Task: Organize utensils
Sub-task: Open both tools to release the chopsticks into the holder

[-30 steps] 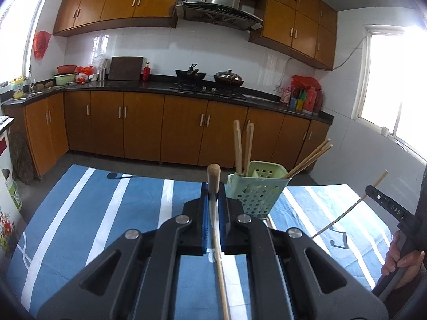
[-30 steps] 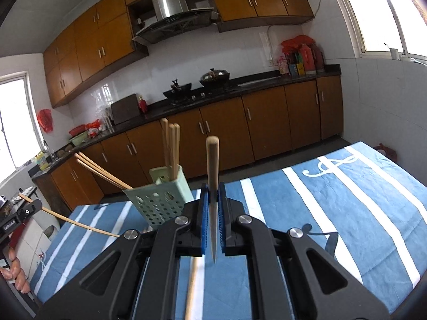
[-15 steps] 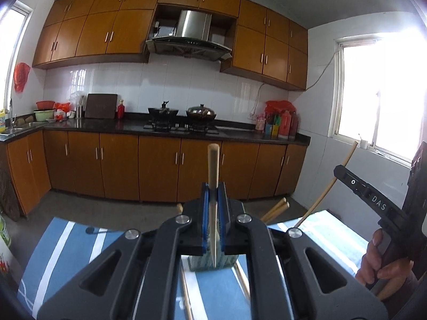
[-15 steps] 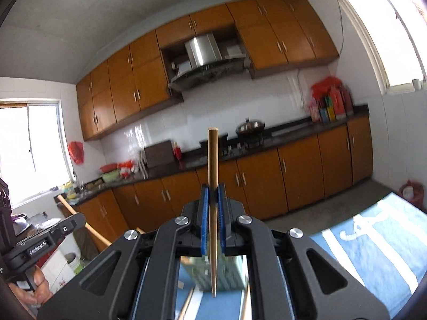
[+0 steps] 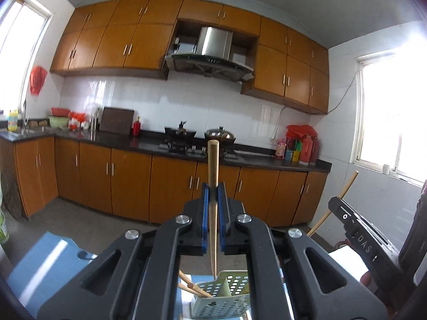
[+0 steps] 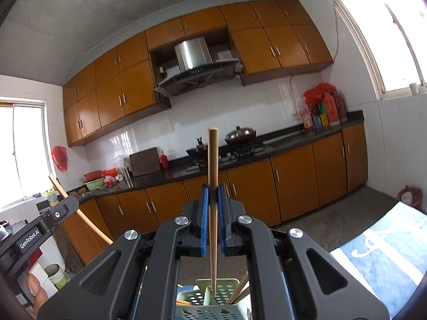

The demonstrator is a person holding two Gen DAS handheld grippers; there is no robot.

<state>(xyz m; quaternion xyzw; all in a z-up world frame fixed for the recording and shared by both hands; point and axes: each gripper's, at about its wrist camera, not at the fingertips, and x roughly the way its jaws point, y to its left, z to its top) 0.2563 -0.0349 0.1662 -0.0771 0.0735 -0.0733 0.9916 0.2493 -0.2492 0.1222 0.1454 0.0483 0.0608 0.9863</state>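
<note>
My left gripper (image 5: 212, 192) is shut on an upright wooden chopstick (image 5: 212, 176), whose tapered tip hangs just above the green perforated holder (image 5: 221, 297). Other chopsticks (image 5: 192, 288) lean inside that holder. My right gripper (image 6: 212, 194) is shut on a second upright chopstick (image 6: 212, 176); its tip sits at the rim of the same green holder (image 6: 213, 301), among chopsticks (image 6: 240, 290) standing in it. The right gripper (image 5: 355, 232) shows at the right edge of the left wrist view, and the left gripper (image 6: 37, 229) at the left edge of the right wrist view.
The holder stands on a table with a blue-and-white striped cloth (image 6: 379, 256). Beyond it are orange kitchen cabinets (image 5: 128, 178), a dark counter with a stove and pots (image 5: 202, 136), and a range hood (image 5: 210, 53). A person's hand (image 6: 34, 290) grips the left tool.
Both grippers rose with their chopsticks and tilted up, so the table and holder dropped to the bottom of each view. The chopstick tips now hang over the holder.
</note>
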